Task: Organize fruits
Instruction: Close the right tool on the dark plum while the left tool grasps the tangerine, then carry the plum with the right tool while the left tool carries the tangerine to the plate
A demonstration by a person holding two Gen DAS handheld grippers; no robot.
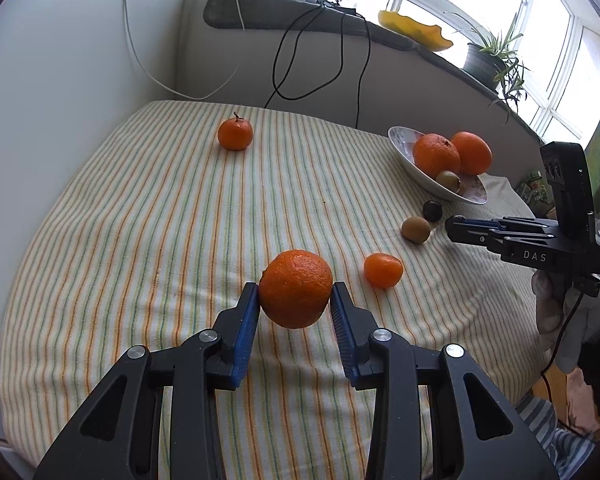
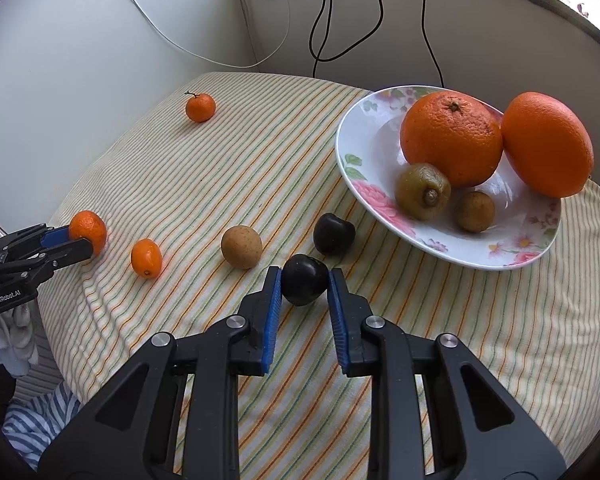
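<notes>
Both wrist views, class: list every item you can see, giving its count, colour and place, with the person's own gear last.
Mandarins: three, orange; one held in the left gripper, one loose nearby, one with a stem at the far side.
Oranges: two, orange, on the plate.
Kiwis: three, brown; two on the plate, one on the cloth.
Plums: two, dark; one held in the right gripper, one on the cloth.
Plate: one, white, floral.
Tablecloth: one, striped.
Left gripper: black and blue.
Right gripper: black and blue.
</notes>
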